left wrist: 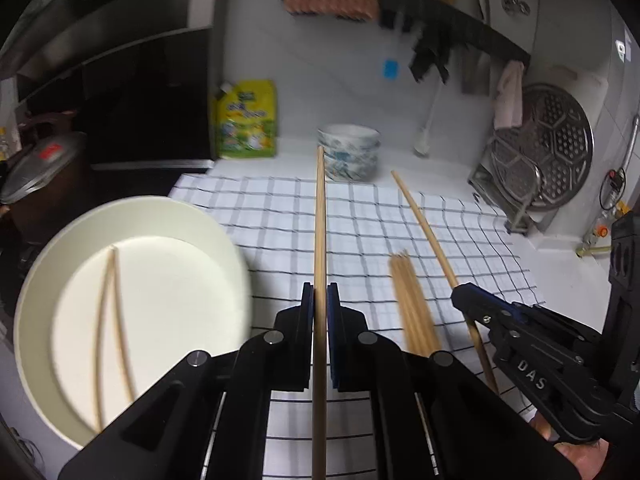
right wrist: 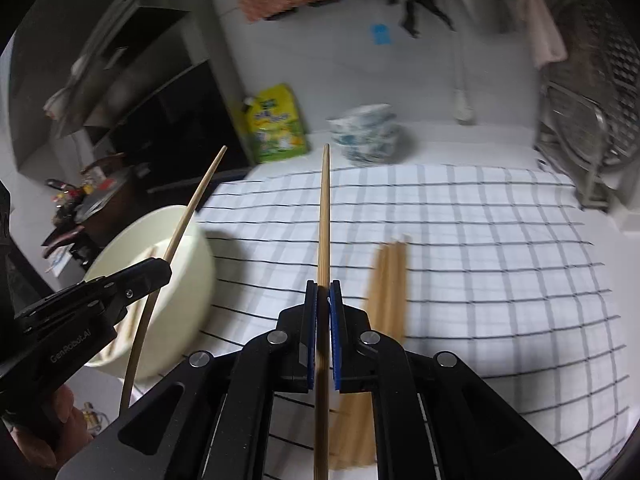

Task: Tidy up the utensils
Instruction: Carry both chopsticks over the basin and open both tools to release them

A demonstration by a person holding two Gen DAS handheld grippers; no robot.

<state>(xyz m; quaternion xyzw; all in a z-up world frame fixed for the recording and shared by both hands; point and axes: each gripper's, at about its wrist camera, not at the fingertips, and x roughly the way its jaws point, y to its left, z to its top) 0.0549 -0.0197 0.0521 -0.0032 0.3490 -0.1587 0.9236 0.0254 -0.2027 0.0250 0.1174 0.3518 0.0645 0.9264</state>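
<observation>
Left hand-held gripper (left wrist: 320, 300) is clamped on one chopstick (left wrist: 320, 220); right hand-held gripper (right wrist: 323, 300) is clamped on a second chopstick (right wrist: 325, 208), both above the checked cloth (left wrist: 400, 220) on the counter. Each stick is pinched at a single point with a long free end, so it may pivot or slip. Risk: a swinging tip could scatter the loose bundle of chopsticks (left wrist: 412, 304) or miss the white plate (left wrist: 48, 280), where two chopsticks (left wrist: 114, 320) already lie.

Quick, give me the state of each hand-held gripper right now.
Left hand-held gripper: closed on one chopstick.
Right hand-held gripper: closed on another chopstick.
</observation>
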